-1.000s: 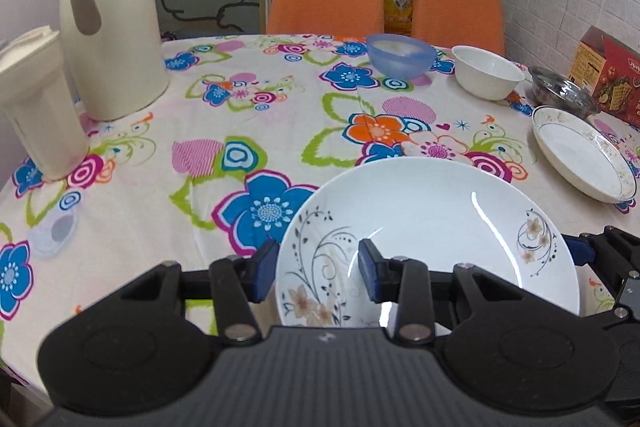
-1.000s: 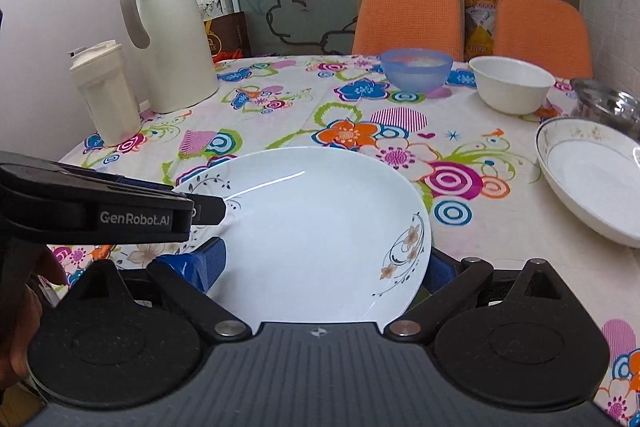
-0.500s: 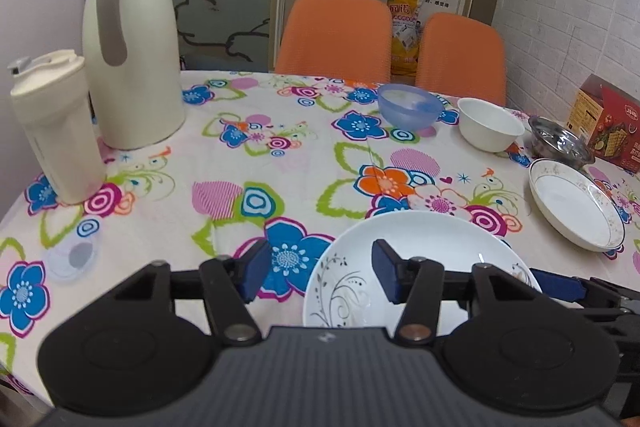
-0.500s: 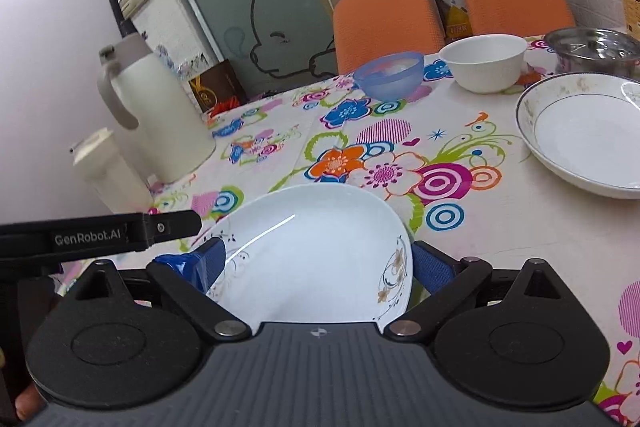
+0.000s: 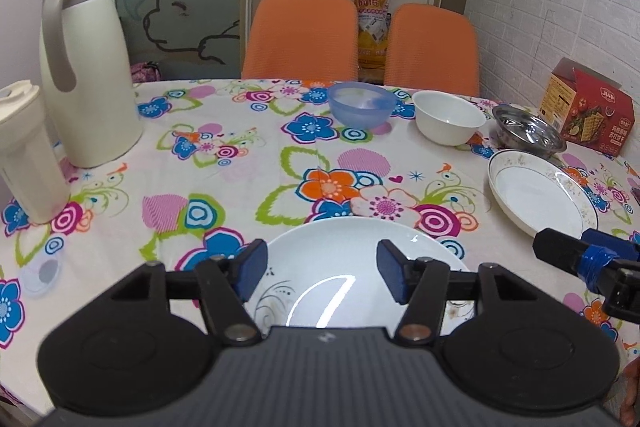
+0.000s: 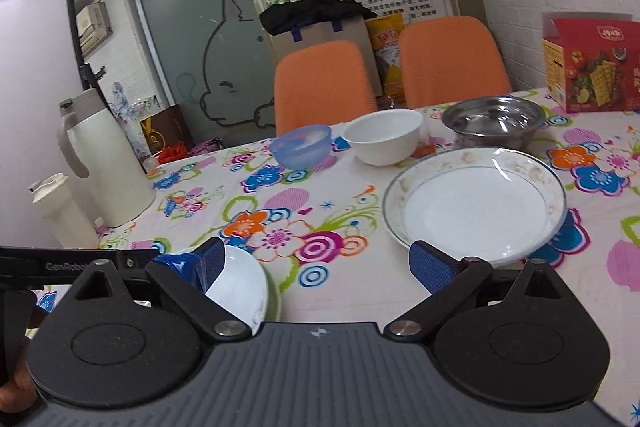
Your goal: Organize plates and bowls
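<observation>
Plates should be stacked gently: both grippers, left gripper [image 5: 319,271] and right gripper [image 6: 316,265], are held apart, empty; rimmed plate [image 6: 474,203] is approached level.

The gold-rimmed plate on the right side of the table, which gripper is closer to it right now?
Right. The right gripper hangs open just in front of the gold-rimmed plate, one finger close to its near rim. The left gripper sits open over the floral plate, further left.

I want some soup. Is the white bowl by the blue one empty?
Empty. The white bowl shows a bare white inside in both views, standing upright beside the blue bowl.
</observation>
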Tool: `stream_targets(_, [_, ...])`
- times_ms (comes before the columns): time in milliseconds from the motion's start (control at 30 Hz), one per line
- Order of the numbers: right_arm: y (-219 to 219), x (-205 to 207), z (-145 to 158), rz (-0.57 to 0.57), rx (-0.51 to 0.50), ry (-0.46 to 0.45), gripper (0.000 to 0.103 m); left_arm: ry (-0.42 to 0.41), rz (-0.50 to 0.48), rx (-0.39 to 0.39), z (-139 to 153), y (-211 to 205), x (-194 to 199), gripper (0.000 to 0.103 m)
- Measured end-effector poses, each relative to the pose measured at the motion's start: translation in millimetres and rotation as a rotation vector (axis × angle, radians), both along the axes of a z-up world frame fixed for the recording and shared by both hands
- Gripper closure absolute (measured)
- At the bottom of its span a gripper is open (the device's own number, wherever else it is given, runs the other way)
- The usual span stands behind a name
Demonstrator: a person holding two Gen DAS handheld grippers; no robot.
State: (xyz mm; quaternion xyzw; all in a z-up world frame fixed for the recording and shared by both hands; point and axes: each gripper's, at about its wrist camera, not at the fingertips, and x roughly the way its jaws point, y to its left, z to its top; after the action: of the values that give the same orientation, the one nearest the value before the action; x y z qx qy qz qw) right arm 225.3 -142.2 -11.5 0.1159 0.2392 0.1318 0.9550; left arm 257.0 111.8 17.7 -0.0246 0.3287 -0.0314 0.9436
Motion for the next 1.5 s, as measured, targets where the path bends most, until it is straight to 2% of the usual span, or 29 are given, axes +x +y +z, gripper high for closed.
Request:
stream_targets(400, [-80, 6, -15, -0.169, -0.008, 0.048, 0.017, 0.031, -0.070, 0.050, 2, -52, 27, 0.040])
stream_targets(700, [-112, 35, -26, -0.183, -0.021, 0.083, 0.017, 0.111, -0.164, 0.053, -6, -101, 70, 0.040])
stream_targets(933, [-118, 85, -29, -0.177, -0.101, 0.128, 0.017, 0.192, -0.282, 0.038, -21, -157, 142, 0.040])
stream_targets(1067, [-113, 99, -35, -0.138, -0.127, 0.168, 0.017, 0.245, -0.292, 0.058, -37, -182, 171, 0.040])
stream_targets(1167, [-108, 103, -41, -0.107, -0.141, 0.183, 0.016, 0.263, -0.296, 0.076, -46, -191, 179, 0.040])
stream_targets(1300, [-92, 106, -43, -0.078, -0.266, 0.187, 0.014, 0.250, -0.297, 0.061, -48, -192, 180, 0.040])
stream_targets(1500, [-87, 103, -45, -0.096, -0.259, 0.161, 0.013, 0.240, -0.284, 0.014, -51, -191, 179, 0.040])
